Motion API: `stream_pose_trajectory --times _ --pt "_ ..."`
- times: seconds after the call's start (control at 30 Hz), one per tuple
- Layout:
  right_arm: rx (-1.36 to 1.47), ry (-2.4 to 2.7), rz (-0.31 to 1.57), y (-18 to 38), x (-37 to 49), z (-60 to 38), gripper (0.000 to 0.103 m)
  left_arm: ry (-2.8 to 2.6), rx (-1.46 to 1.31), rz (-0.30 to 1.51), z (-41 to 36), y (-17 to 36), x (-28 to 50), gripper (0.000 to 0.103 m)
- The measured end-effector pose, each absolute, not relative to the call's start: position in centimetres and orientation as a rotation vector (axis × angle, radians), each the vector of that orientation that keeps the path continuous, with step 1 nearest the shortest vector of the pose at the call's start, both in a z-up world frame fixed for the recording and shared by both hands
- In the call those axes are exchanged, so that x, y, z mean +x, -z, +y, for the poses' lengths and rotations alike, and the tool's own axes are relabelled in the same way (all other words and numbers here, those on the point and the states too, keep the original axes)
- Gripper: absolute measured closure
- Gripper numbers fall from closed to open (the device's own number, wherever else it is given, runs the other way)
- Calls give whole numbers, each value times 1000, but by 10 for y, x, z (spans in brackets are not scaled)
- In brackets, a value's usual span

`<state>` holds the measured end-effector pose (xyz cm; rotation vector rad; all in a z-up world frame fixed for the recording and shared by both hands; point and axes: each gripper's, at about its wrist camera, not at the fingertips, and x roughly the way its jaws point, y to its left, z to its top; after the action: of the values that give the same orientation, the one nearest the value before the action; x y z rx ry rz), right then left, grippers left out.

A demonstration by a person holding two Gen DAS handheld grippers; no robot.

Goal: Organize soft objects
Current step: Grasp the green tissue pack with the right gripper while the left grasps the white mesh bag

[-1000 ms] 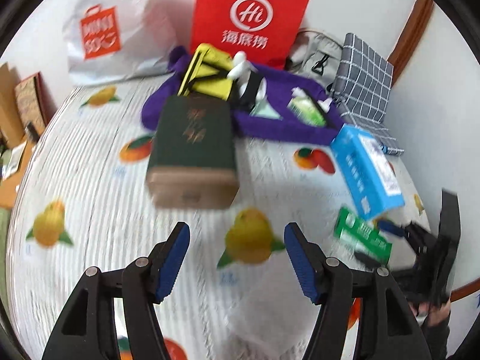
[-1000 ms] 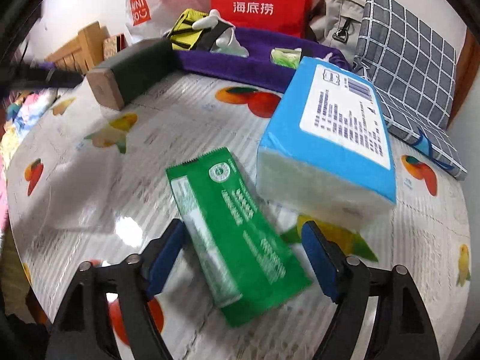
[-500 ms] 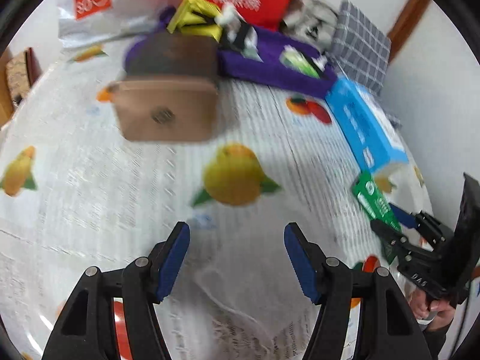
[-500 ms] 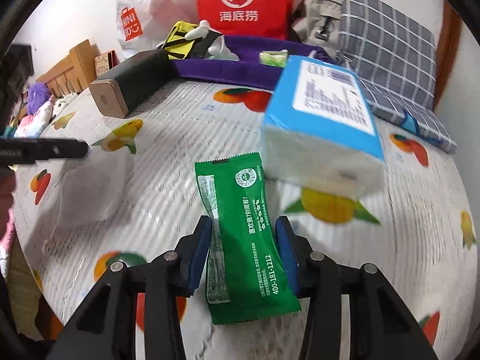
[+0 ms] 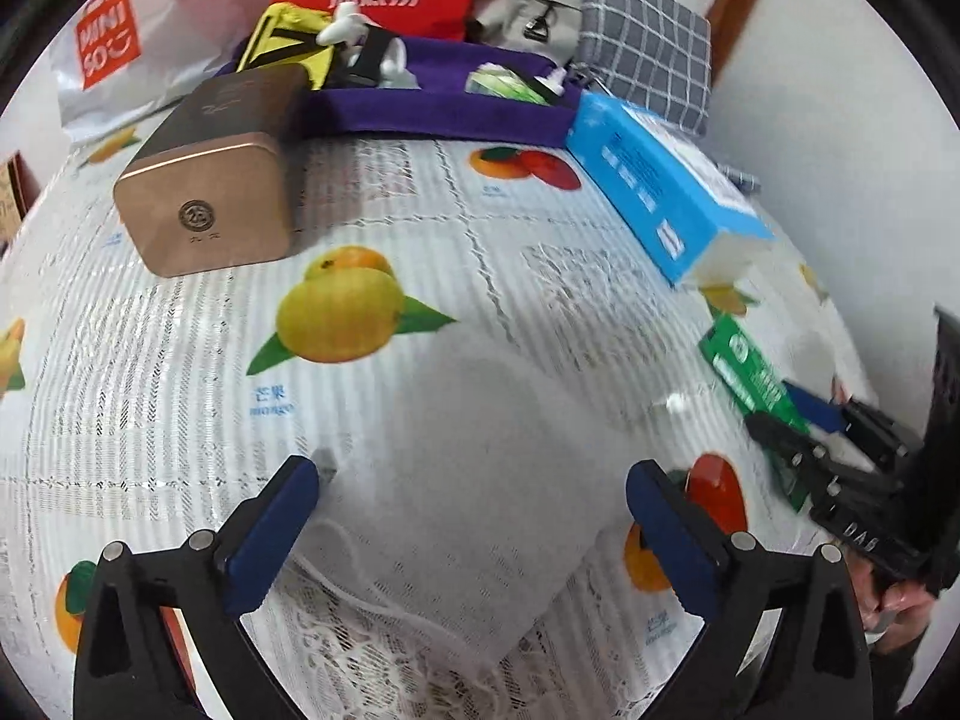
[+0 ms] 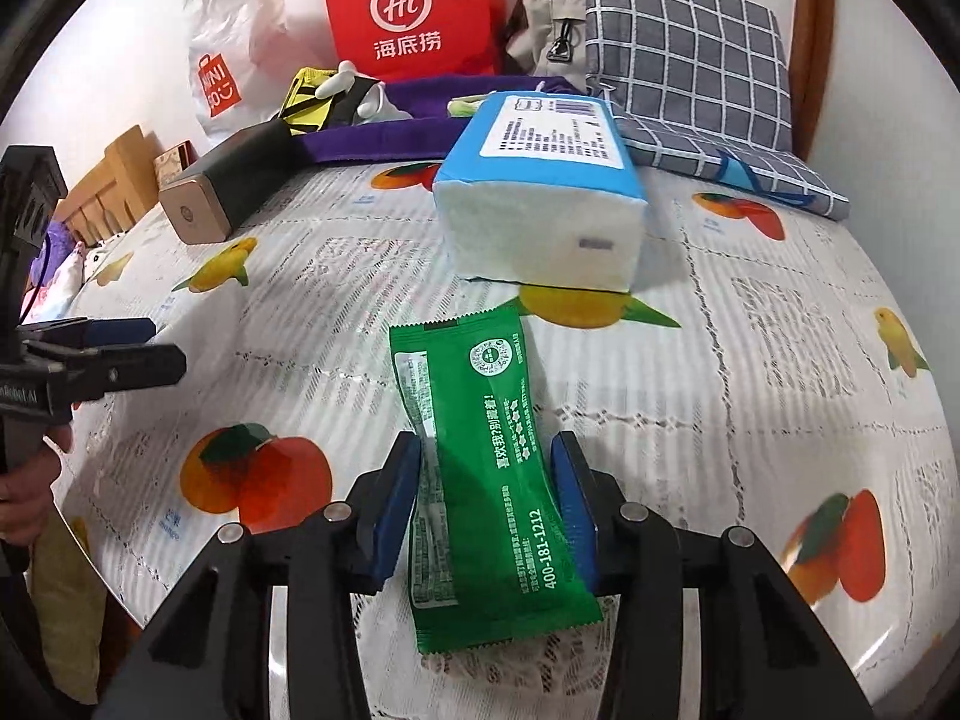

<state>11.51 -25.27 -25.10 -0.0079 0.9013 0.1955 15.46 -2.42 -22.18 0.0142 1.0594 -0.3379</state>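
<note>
A translucent white drawstring pouch [image 5: 480,480] lies flat on the fruit-print tablecloth [image 5: 180,360]. My left gripper [image 5: 471,534] hovers over its near end with the jaws opening wide. The pouch lies between the blue pads [image 5: 270,528], which do not press on it. My right gripper [image 6: 486,492] is shut on a green sachet packet [image 6: 480,420], squeezing its lower half. The packet's far end points at a blue tissue pack [image 6: 540,198]. In the left wrist view the right gripper [image 5: 828,450] and the green packet [image 5: 750,372] show at the right edge.
A bronze-ended dark tin [image 5: 210,198] lies at the back left. Behind it a purple cloth tray [image 5: 444,108] holds several small items. A red bag [image 6: 414,6], a white shopping bag [image 6: 228,60] and a grey checked bag [image 6: 690,54] line the wall. A hand [image 6: 24,492] holds the left gripper [image 6: 108,354].
My left gripper sank toward the white pouch and its jaws spread much wider. My right gripper closed on the green packet and swung so the packet lies straight along its fingers.
</note>
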Motion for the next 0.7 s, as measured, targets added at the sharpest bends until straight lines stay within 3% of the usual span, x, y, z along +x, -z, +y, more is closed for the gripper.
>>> stream_pose_trajectory --times 0.33,0.5,0.7 --pt "-2 -166 879 252 106 -254 59 255 181 989 -50 230 143 3" --pt "17 -170 884 252 102 -261 59 242 168 973 -53 224 146 33" --pt "45 -163 892 251 100 -265 59 233 148 978 -53 219 145 60"
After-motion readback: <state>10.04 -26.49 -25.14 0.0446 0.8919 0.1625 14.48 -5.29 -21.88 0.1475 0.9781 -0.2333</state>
